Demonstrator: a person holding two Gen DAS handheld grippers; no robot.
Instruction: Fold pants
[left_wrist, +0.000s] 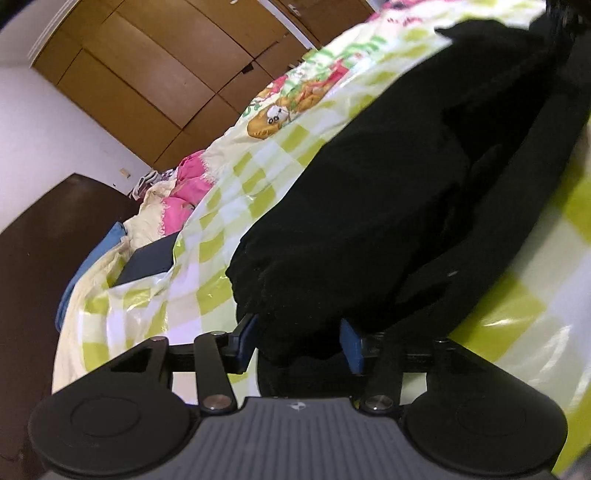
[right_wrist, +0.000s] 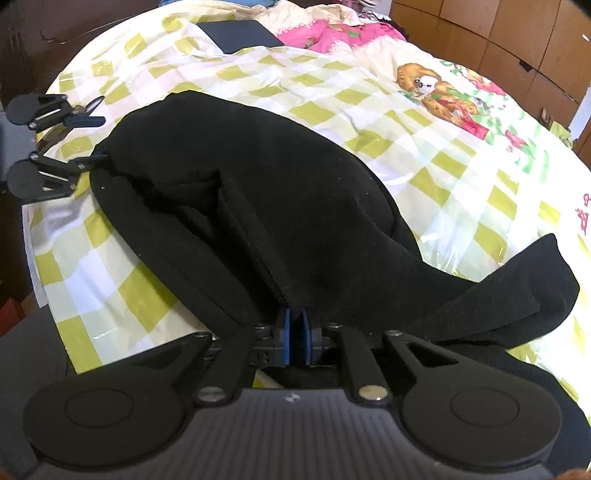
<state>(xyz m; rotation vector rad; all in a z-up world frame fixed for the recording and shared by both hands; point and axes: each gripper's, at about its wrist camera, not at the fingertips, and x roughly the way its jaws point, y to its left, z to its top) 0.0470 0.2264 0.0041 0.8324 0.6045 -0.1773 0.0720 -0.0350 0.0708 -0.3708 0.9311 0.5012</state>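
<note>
- Pants lie in a black heap across the middle of the bed, on the green-and-white checked cover, one end reaching toward the left edge and a loose leg or band trailing off to the right near the front edge
- Left gripper, at the cover's left edge in the right wrist view, stands with its jaws about half apart; the bunched hem sits between the blue pads, but they do not seem to press it, so I judge this end released and laid down
- Dark flat slab and pink bedding sit at the far edge, well apart from the cloth and out of the way
- Right gripper, at the front edge, has its jaws nearly together; a fold of the black fabric runs down to the pads, and it looks pinched there, though the cloth hides the contact
- Step in hand, as I read it: setting a fold down and letting go
- To do it well, lower the right end flat before opening, so the layers stay stacked
- Draw both tools straight back along the cover, not upward, lest a pad drag the hem
- Ridge down the middle needs smoothing, and the stray right-hand piece tucking in, before the next fold
</note>
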